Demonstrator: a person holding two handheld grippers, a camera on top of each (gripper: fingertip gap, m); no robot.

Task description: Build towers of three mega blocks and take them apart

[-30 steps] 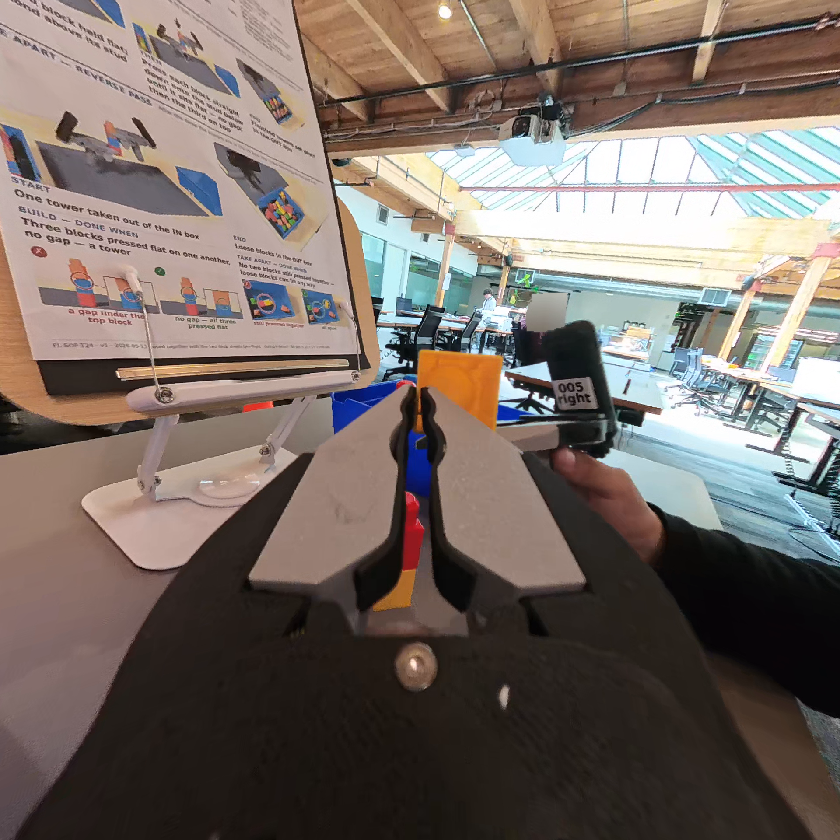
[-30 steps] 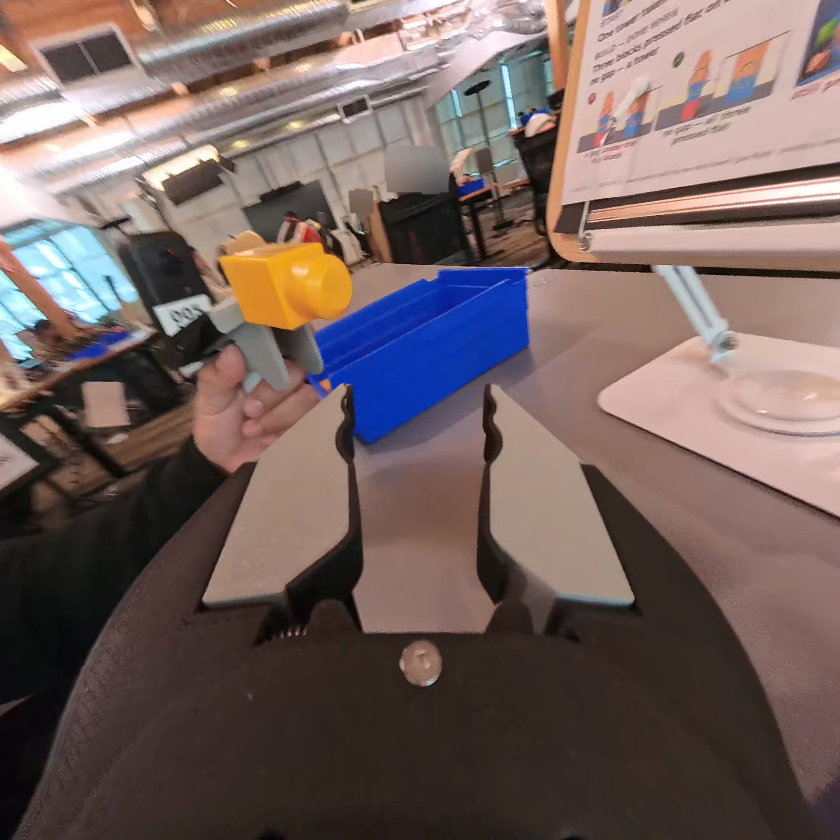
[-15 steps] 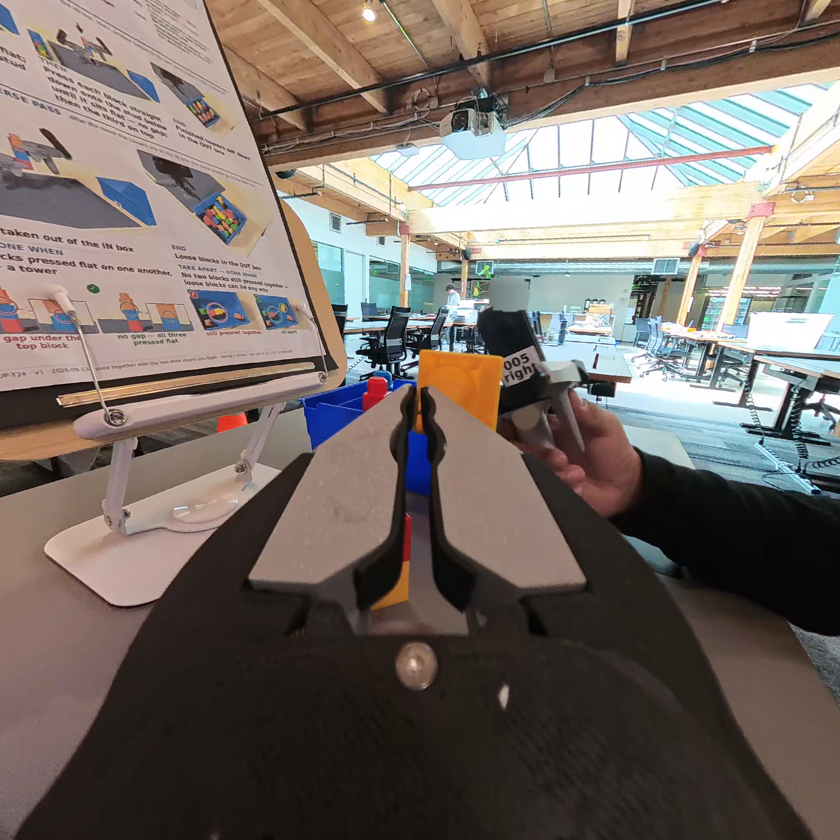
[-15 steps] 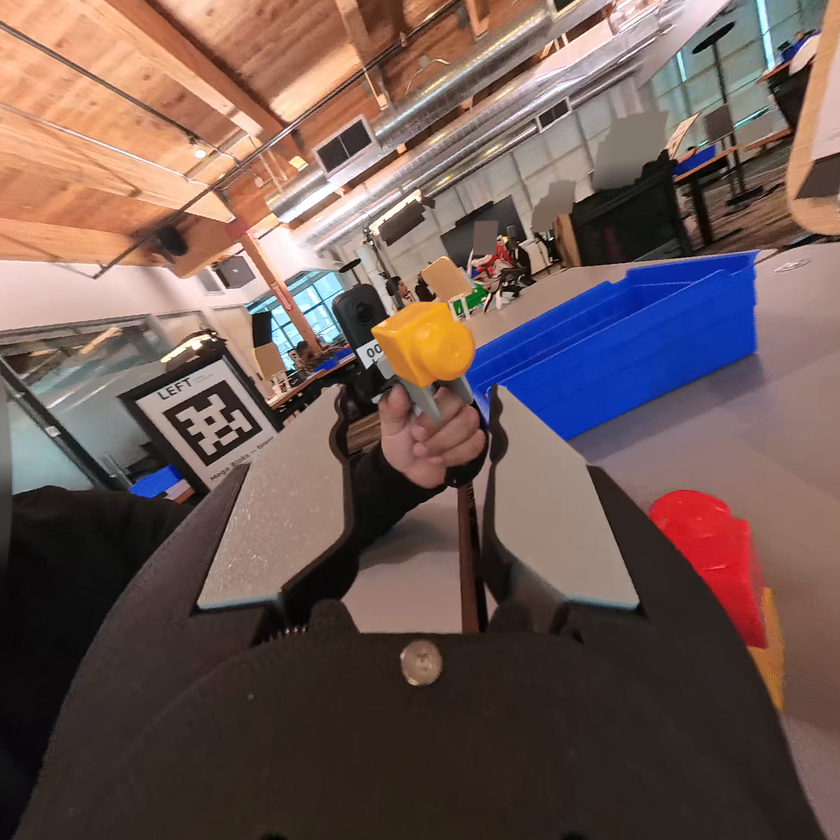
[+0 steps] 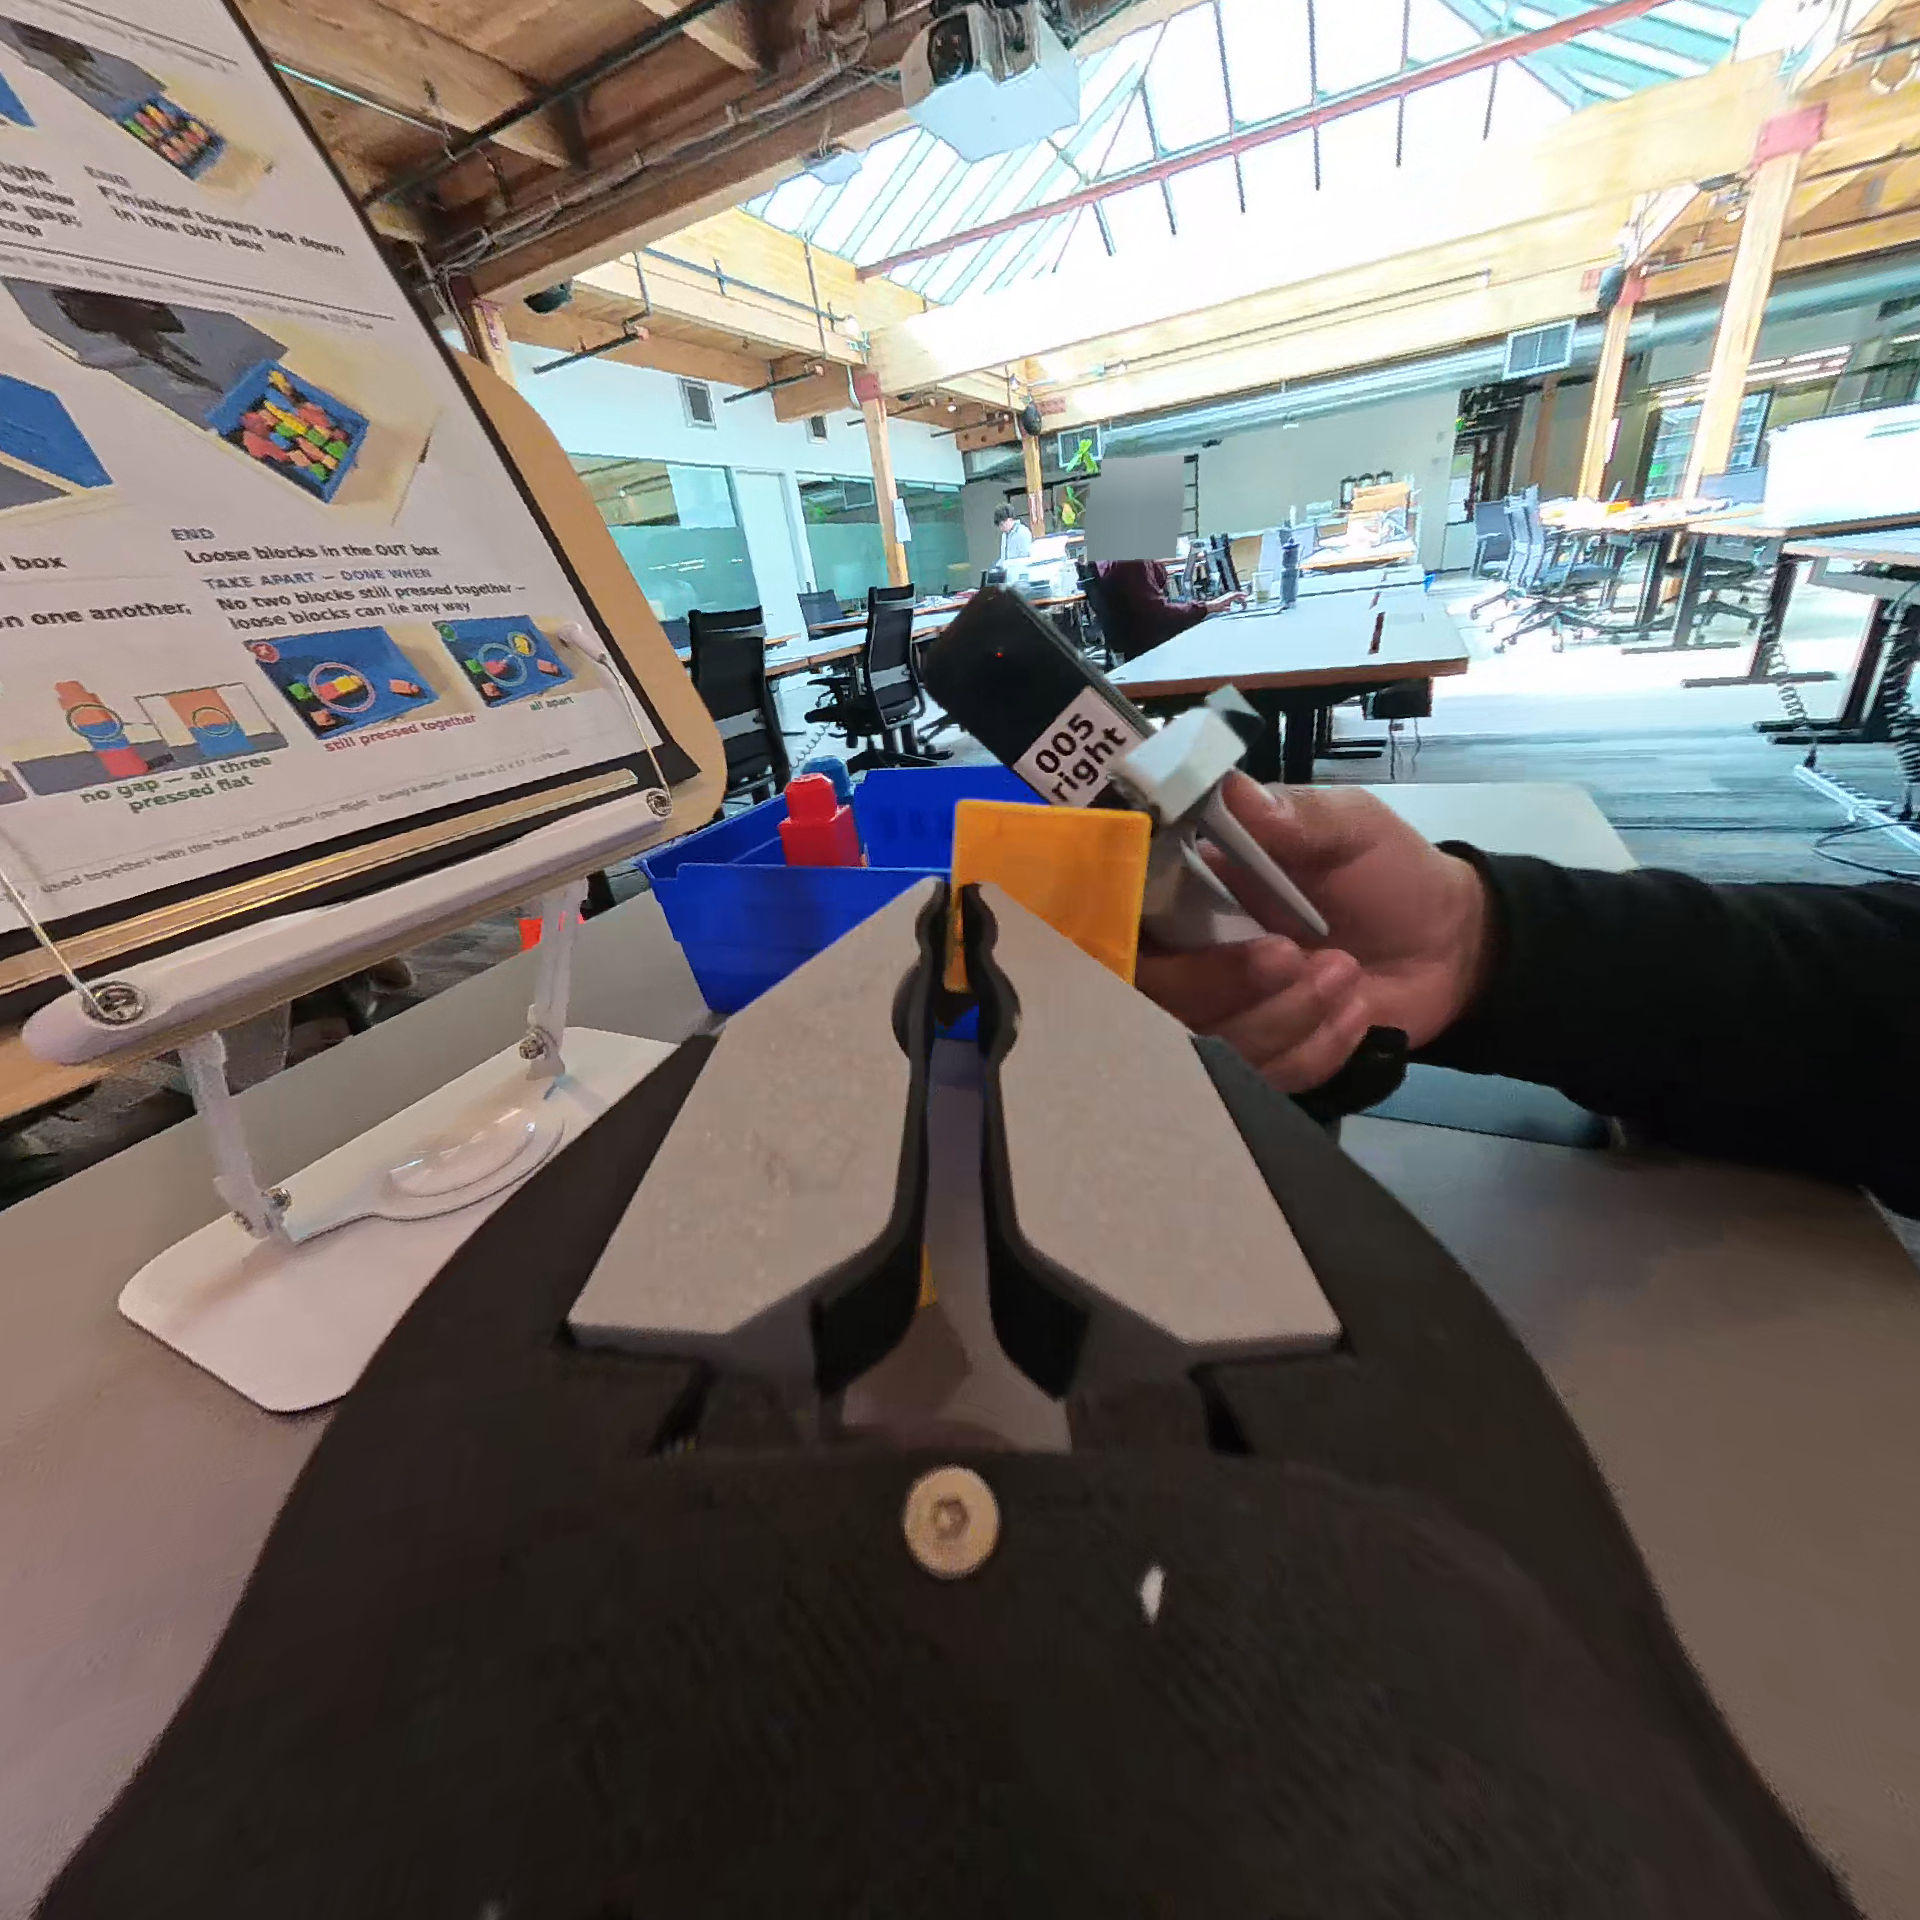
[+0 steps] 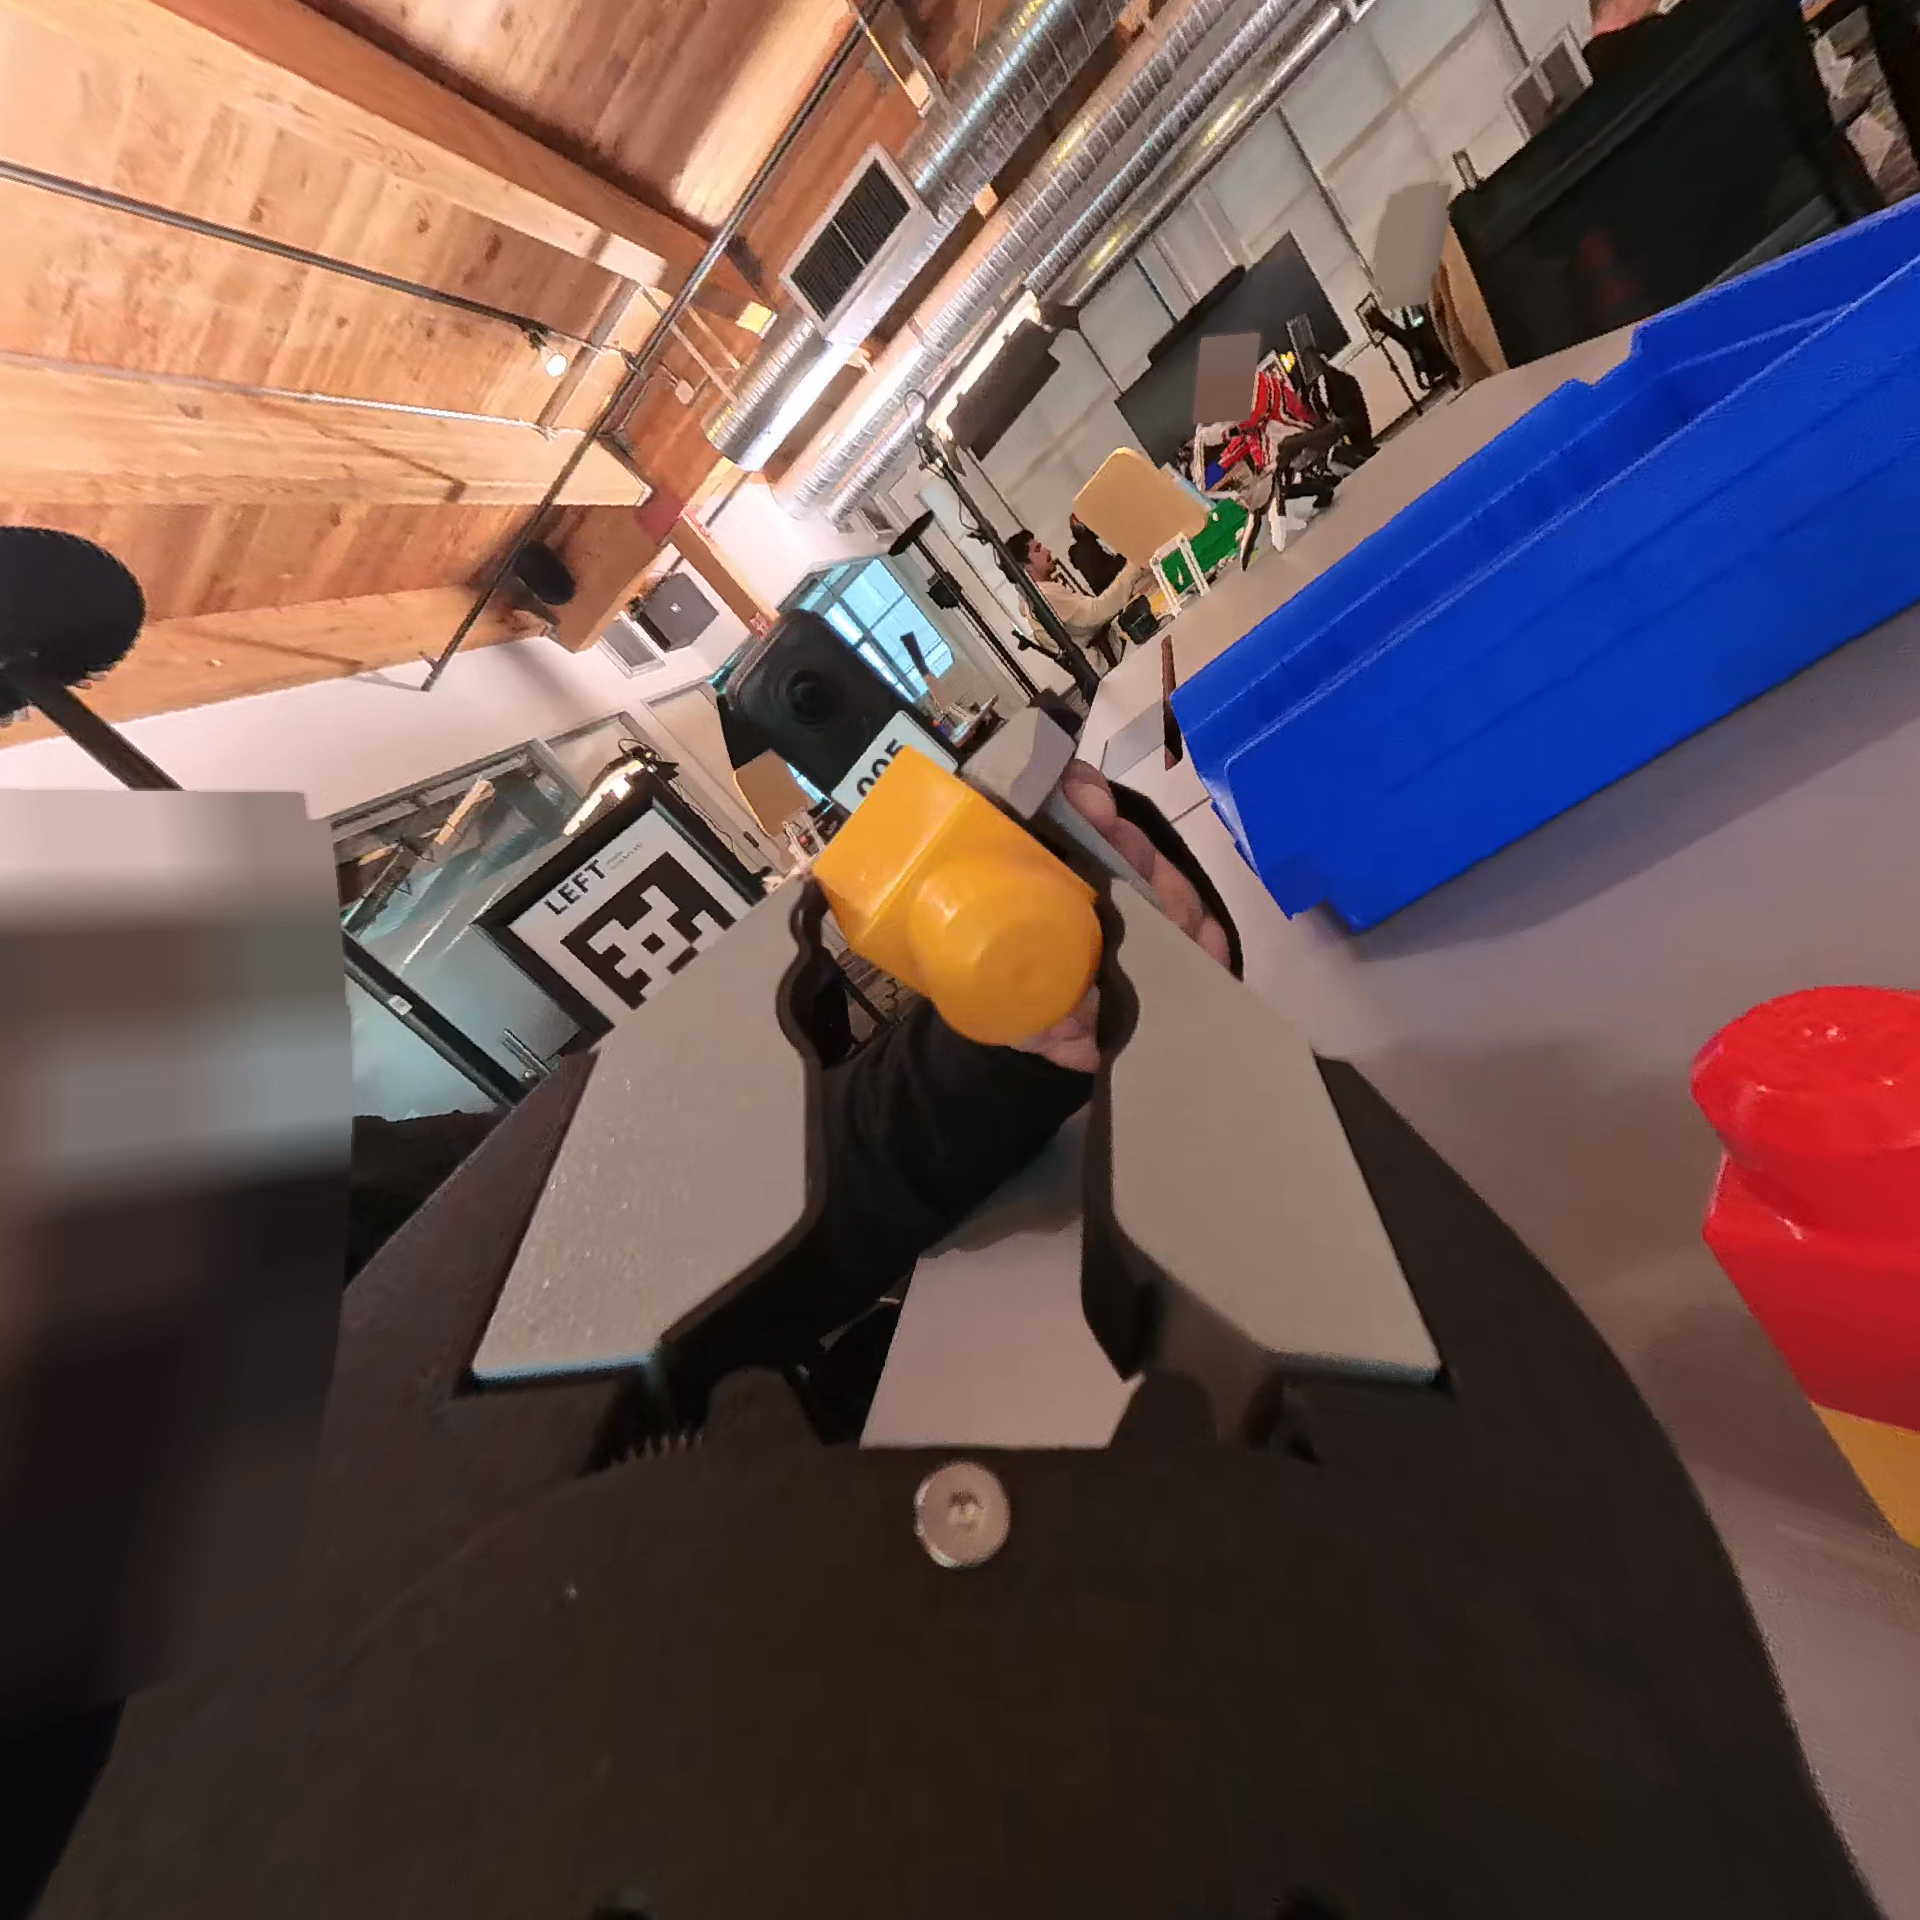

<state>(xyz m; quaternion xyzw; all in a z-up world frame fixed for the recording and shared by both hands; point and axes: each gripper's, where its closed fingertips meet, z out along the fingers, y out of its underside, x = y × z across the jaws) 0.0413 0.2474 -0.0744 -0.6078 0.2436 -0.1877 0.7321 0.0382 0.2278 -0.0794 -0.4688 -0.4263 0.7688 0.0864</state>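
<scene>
The left tongs (image 5: 954,914) pinch a yellow mega block (image 5: 1049,894) aloft; the right tongs (image 6: 961,940) gape wide around it, empty. A red-on-yellow stack (image 6: 1829,1226) waits on the table (image 6: 1558,987), seemingly unfinished.

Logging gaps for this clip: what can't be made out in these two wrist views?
- Left wrist view: the left tool hides its grip on the yellow block and most of the table behind it.
- Left wrist view: the blue bin contents, apart from one red block, sit behind its wall.
- Right wrist view: the red-on-yellow stack is cut off by the right edge.
- Right wrist view: a mosaic patch covers the left side.
</scene>
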